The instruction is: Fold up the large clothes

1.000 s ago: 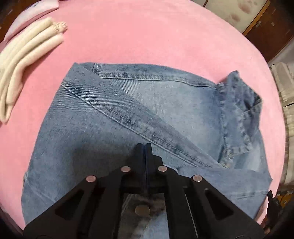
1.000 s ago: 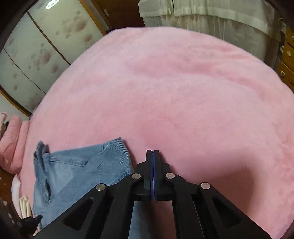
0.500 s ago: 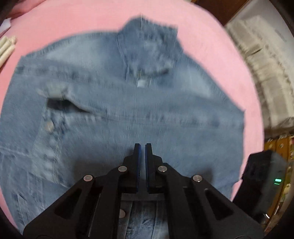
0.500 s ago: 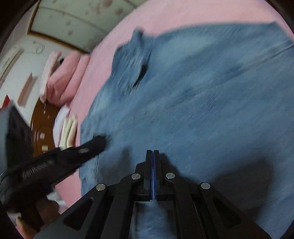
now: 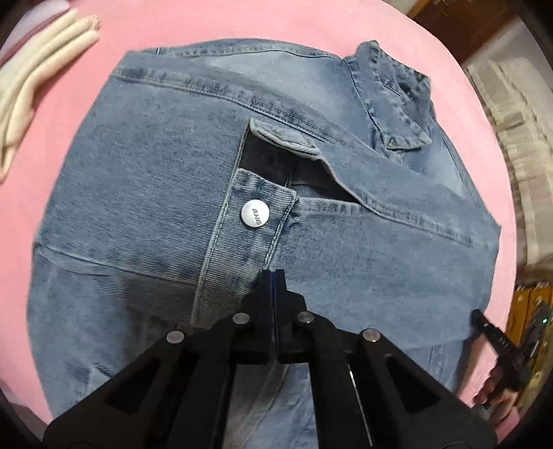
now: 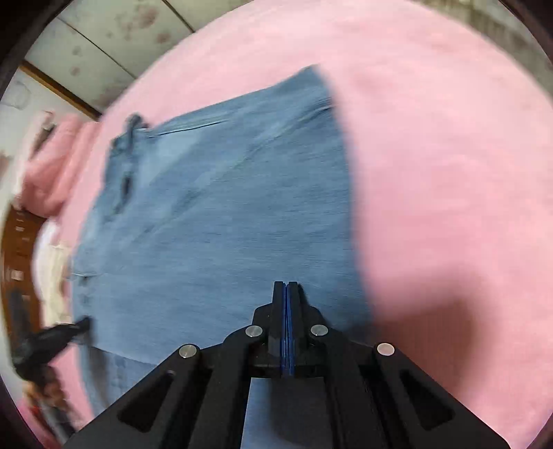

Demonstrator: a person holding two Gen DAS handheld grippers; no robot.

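One blue denim jacket (image 5: 145, 193) is seen spread on one pink plush blanket (image 5: 214, 24). One round silver metal button (image 5: 255, 214) is counted near the middle of the jacket, and one denim collar (image 5: 394, 100) at its far right edge. Three rolled cream cloth pieces (image 5: 41, 62) are counted beyond the jacket's far left corner. Two black two-finger grippers are counted over the jacket: the left gripper (image 5: 273, 276) and the right gripper (image 6: 285, 286).

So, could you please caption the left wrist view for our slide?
Shut left gripper above a folded denim jacket on a pink blanket.
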